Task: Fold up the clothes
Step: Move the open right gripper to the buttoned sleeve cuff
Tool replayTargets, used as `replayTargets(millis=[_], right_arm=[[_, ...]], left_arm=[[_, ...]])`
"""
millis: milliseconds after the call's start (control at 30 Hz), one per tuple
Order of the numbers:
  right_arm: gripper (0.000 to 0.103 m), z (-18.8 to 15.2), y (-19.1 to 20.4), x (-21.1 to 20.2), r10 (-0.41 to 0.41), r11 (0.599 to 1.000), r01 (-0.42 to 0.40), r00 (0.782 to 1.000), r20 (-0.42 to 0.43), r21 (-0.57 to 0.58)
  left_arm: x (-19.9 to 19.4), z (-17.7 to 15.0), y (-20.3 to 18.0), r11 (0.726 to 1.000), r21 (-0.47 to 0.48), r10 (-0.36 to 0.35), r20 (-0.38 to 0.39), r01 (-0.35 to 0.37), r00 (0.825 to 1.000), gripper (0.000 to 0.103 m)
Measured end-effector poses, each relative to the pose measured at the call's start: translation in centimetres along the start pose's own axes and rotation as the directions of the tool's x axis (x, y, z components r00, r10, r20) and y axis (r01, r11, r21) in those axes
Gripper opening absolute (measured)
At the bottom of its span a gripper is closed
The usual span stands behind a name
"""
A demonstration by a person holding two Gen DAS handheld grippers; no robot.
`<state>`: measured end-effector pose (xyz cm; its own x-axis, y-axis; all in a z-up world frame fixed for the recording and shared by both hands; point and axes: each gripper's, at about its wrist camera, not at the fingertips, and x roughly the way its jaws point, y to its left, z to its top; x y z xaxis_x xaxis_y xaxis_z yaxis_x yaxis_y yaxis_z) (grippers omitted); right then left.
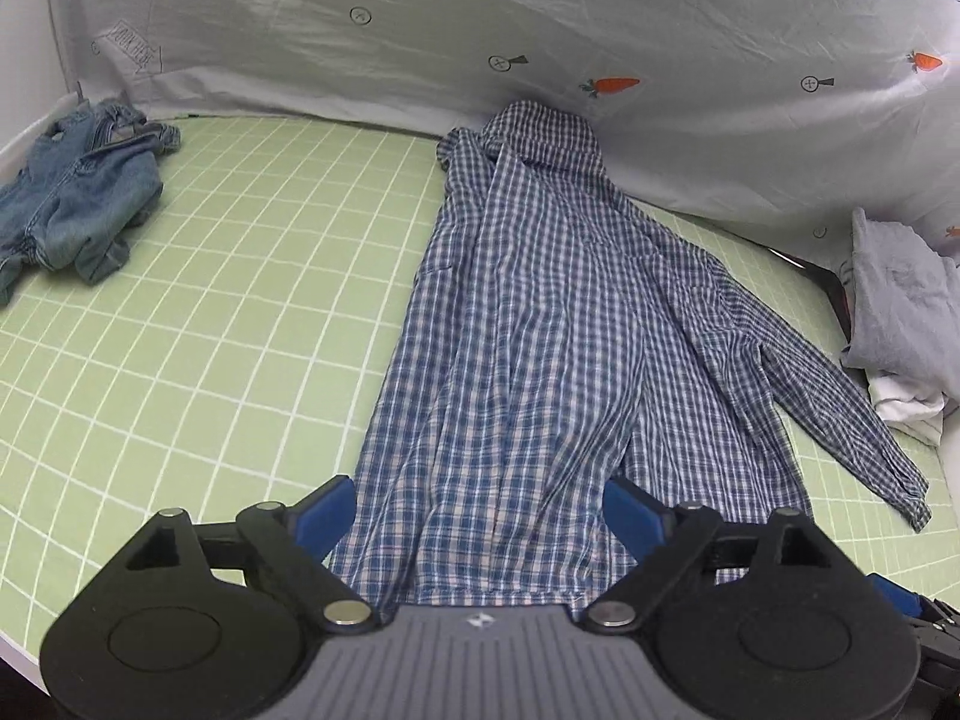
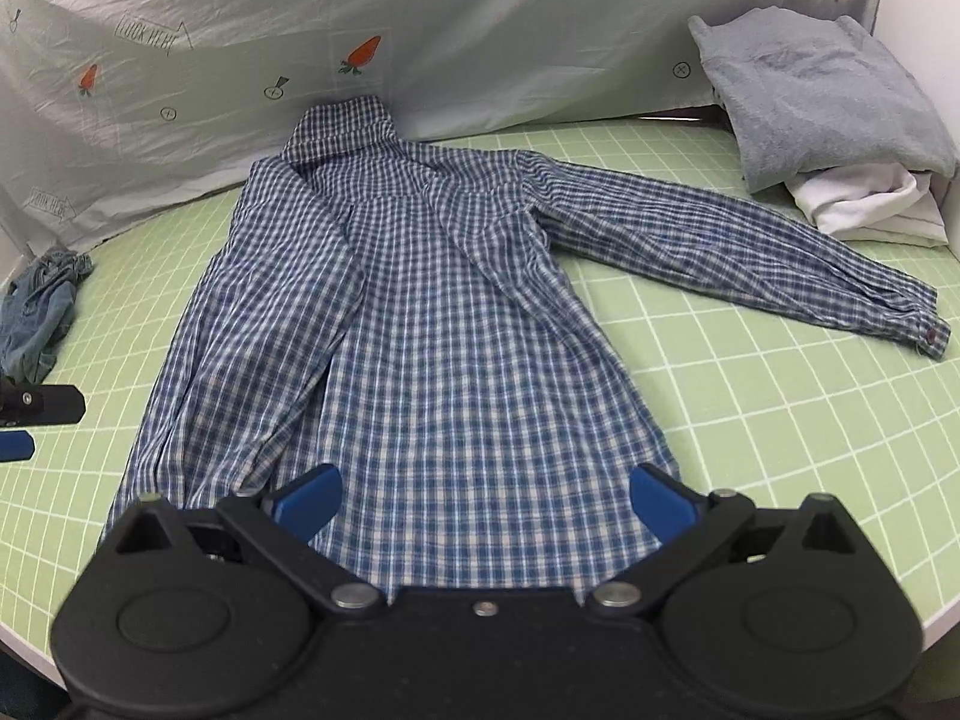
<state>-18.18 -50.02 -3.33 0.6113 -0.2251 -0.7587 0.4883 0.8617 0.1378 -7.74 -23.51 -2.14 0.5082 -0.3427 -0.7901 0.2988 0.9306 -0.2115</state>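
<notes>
A blue-and-white checked long-sleeved shirt (image 1: 540, 300) (image 2: 420, 300) lies flat on the green grid mat (image 1: 210, 300) (image 2: 780, 420), collar at the far side against the backdrop. Its left side is folded inward over the body. The right sleeve (image 2: 750, 252) stretches out to the right. My left gripper (image 1: 480, 510) hangs open just above the hem's left part, nothing between its blue pads. My right gripper (image 2: 486, 495) is open too, over the hem's right part, holding nothing. The left gripper's finger (image 2: 15, 446) shows at the left edge of the right wrist view.
Crumpled denim (image 1: 78, 198) (image 2: 36, 312) lies at the mat's far left. A folded grey cloth (image 2: 810, 102) (image 1: 900, 300) rests on a white cloth (image 2: 864, 204) at the far right. A pale carrot-print sheet (image 1: 480, 30) walls the back. The table's front edge is close.
</notes>
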Motion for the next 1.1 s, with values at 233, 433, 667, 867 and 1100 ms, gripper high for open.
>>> replayTargets(millis=[233, 433, 667, 867, 1100], right_arm=[[0.103, 1.9, -4.8, 1.2, 0.009, 0.997, -0.011, 0.999, 0.033, 0.075], [0.103, 3.6, -10.3, 3.3, -0.005, 0.989, -0.001, 0.999, 0.039, 0.147], [0.103, 5.4, -18.0, 6.9, -0.062, 0.952, 0.054, 0.998, 0.018, 0.3], [0.103, 7.4, -23.1, 10.4, -0.197, 0.916, 0.191, 0.98, -0.019, 0.353], [0.103, 8.6, -29.0, 13.2, -0.428, 0.847, 0.423, 0.902, -0.059, 0.322]], left_arm=[[-1.4, 0.4, -4.8, 0.997, 0.008, -0.079, 0.17, 0.079, 0.982, 0.094], [-2.6, 1.0, -8.7, 0.999, -0.038, -0.024, 0.34, 0.039, 0.94, 0.097], [-1.4, 2.7, -11.0, 0.973, -0.196, 0.184, 0.366, -0.118, 0.912, 0.099], [2.6, 5.9, -13.0, 0.974, -0.15, 0.208, 0.306, -0.169, 0.929, 0.099], [7.3, 8.3, -16.1, 0.969, 0.028, 0.234, 0.216, -0.246, 0.948, 0.1]])
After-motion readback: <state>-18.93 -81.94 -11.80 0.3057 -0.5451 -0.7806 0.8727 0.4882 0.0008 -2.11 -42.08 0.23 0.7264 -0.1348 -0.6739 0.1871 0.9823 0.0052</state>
